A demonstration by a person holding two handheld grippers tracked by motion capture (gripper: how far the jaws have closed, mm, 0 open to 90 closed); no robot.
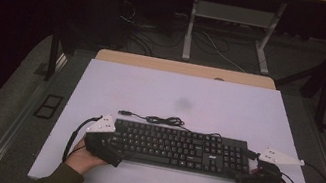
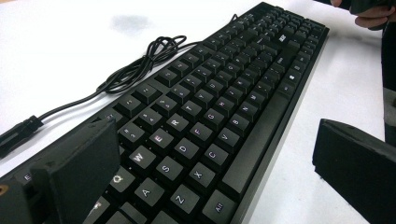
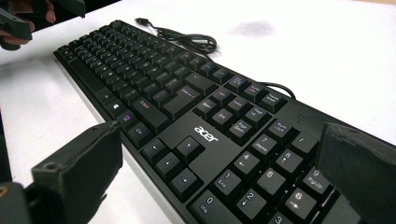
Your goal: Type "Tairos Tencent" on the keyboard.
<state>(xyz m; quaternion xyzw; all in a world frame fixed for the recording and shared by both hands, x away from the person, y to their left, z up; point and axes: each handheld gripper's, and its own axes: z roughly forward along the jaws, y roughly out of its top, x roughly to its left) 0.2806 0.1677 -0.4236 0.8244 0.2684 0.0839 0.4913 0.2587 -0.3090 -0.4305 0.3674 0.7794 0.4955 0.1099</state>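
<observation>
Keyboard (image 1: 176, 147) straddled at both ends on worktop (image 1: 175, 98).
Left tongs (image 2: 210, 177) and right tongs (image 3: 219, 186) stand fully open around the end corners, gripping nothing.

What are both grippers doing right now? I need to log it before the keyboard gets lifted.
Left gripper: open, jaws straddling the left end of the keyboard, not clamped.
Right gripper: open, jaws straddling the keyboard's right end, not clamped.
</observation>
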